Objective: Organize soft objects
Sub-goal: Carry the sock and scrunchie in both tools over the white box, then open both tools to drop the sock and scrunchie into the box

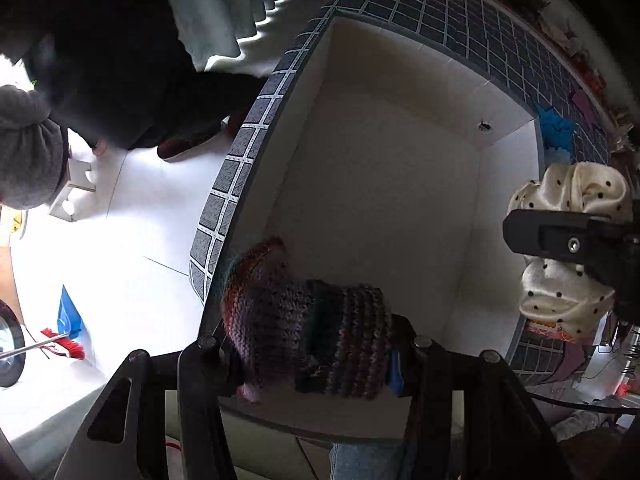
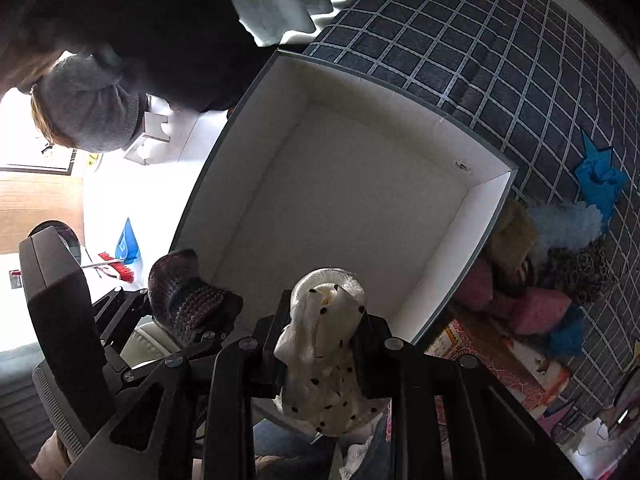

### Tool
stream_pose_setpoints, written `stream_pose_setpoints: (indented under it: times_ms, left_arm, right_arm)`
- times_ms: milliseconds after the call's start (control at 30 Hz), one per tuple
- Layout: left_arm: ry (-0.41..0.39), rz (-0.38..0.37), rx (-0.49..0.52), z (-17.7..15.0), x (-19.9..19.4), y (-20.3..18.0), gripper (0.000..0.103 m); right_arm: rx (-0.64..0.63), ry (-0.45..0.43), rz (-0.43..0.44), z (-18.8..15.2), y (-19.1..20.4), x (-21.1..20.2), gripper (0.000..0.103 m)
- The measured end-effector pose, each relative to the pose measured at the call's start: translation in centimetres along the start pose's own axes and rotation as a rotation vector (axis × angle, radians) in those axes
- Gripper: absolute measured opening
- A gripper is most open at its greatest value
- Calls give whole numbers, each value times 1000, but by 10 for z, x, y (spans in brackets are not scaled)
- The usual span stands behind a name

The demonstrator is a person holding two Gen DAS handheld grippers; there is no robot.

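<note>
My left gripper (image 1: 308, 360) is clamping the knitted striped piece (image 1: 304, 336), its jaws pressed into the yarn at the near rim of the white box (image 1: 400, 184), at 6 o'clock in the left view. My right gripper (image 2: 324, 344) is pinching the cream dotted scrunchie (image 2: 324, 360), also at 6 o'clock in its own view. Both items are judged light and compressible; the satin is likely slippery, so I am gripping its bunched middle. The box floor is lying bare, offering open room toward 12 o'clock. Its thin card walls are the edges to clear. More soft things (image 2: 560, 264) are lying on the checked cover (image 2: 500, 40), at 3 o'clock beside the box.
</note>
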State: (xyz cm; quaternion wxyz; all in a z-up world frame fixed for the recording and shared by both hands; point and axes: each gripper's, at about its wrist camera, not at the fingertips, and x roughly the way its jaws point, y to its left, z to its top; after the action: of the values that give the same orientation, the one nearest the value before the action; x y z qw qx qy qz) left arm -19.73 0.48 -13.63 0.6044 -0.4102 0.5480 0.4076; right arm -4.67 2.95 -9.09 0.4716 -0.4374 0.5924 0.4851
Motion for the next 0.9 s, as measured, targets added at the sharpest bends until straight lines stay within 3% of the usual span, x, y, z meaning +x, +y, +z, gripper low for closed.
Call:
stream_pose_setpoints:
  times_ms: [467, 567, 667, 700, 733, 800, 900]
  left_arm:
    - [-3, -11, -5, 0, -1, -4, 58]
    - [-8, -14, -6, -1, -3, -4, 61]
    - [-11, -15, -11, -2, -4, -3, 73]
    - [-8, -25, -21, -1, -5, -2, 83]
    - [-9, -46, -36, -1, -7, -1, 84]
    - [-29, -101, -55, -1, -11, 1, 85]
    - [-26, -149, -72, 1, -13, 6, 94]
  right_arm:
    - [5, 2, -1, 0, -2, 4, 26]
    - [12, 0, 4, 0, -4, 4, 26]
    - [19, -6, 15, 0, -6, 2, 29]
    - [19, -9, 21, -1, -6, 2, 39]
    - [20, -11, 28, -1, -6, 1, 58]
    - [28, -38, 17, -2, -7, -4, 80]
    - [40, -53, 10, -4, -12, -8, 87]
